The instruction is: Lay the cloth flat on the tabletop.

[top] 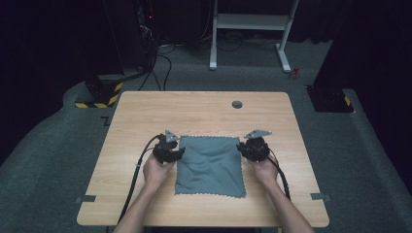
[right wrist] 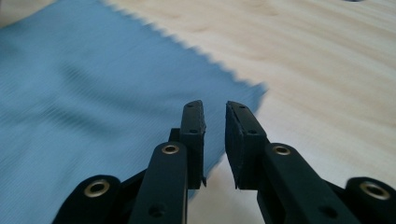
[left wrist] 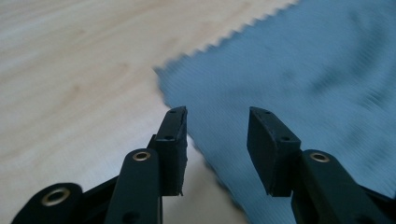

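Cloth (top: 210, 166) flat mid-table (top: 145, 111), slightly rumpled. Left gripper (left wrist: 217, 133) at far-left corner, jaws spread wide, edge between them, nothing pinched. Right gripper (right wrist: 215, 126) at far-right corner, jaws nearly closed, narrow gap, not gripping yet. Symmetric corner setup, likely for fold toward person.

A blue-grey cloth (top: 210, 166) lies spread, slightly rumpled, on the wooden table (top: 145, 116), nearer the near edge than the far one. The left gripper (top: 168, 149) sits at the cloth's far left corner, the right gripper (top: 253, 147) at its far right corner, each held in a hand. A small dark round grommet (top: 237, 104) sits near the table's far edge.
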{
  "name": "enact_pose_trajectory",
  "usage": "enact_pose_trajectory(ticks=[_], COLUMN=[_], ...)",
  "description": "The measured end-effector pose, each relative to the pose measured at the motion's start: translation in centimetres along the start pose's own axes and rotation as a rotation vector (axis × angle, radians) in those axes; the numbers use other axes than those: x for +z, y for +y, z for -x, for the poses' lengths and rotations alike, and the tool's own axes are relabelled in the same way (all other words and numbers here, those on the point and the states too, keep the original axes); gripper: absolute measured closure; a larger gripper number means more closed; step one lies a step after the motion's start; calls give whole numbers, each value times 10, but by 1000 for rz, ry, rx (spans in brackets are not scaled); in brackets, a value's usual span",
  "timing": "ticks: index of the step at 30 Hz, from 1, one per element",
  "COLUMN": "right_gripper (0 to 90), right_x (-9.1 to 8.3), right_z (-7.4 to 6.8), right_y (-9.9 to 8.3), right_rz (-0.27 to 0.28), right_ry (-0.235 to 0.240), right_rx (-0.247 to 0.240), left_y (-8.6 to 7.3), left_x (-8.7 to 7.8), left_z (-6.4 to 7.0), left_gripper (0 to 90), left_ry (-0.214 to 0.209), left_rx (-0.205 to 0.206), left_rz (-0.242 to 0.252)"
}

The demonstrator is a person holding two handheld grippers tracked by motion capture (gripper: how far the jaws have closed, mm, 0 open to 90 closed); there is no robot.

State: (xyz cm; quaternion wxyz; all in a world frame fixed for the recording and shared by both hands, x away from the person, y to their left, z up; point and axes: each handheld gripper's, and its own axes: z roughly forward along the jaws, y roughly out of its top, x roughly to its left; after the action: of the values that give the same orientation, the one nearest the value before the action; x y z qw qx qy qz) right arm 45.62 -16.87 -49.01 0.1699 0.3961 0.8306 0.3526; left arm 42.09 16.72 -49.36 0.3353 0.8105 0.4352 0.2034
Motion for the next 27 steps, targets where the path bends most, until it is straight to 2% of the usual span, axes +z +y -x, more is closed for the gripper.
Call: enact_pose_trajectory(ticks=[3,4,5,6,7,8,9,11,12,16,19,22,27], right_gripper=[781,783,784,784,786,785,785,784,784,785,794,796,789], right_x=[-28,-33,-37,-37,-43,-53,-53,-64,-67,-74,-77,-75,-67], right_z=[-22,-27,-30,-30,-35,-42,-42,-50,-51,-58,-69,-71,-74], right_y=[-30,-37,-42,-42,-50,-62,-62,-77,-80,-90,-97,-97,-100], right_rz=[8,8,10,10,8,10,10,22,28,26,24,17,-6], right_ry=[54,64,74,74,83,99,99,90,93,95,104,111,133], right_rx=[-60,-67,-78,-78,-89,-100,-100,-109,-106,-124,-163,-170,-168], left_y=[-22,-35,-35,-44,-50,-56,-61,-71,-74,-80,-85,-86,-84], left_x=[-20,-31,-31,-37,-42,-45,-48,-53,-55,-61,-67,-64,-57], left_z=[12,20,20,26,31,36,41,50,53,61,68,68,71], left_gripper=[591,594,595,595,599,600,600,603,603,614,667,676,717], left_ry=[-49,-64,-64,-74,-83,-88,-80,-70,-56,-51,-62,-65,-49], left_rx=[-5,1,1,1,-1,6,19,42,54,56,55,45,68], left_rz=[22,24,24,28,29,23,18,-1,-2,5,17,14,-11])
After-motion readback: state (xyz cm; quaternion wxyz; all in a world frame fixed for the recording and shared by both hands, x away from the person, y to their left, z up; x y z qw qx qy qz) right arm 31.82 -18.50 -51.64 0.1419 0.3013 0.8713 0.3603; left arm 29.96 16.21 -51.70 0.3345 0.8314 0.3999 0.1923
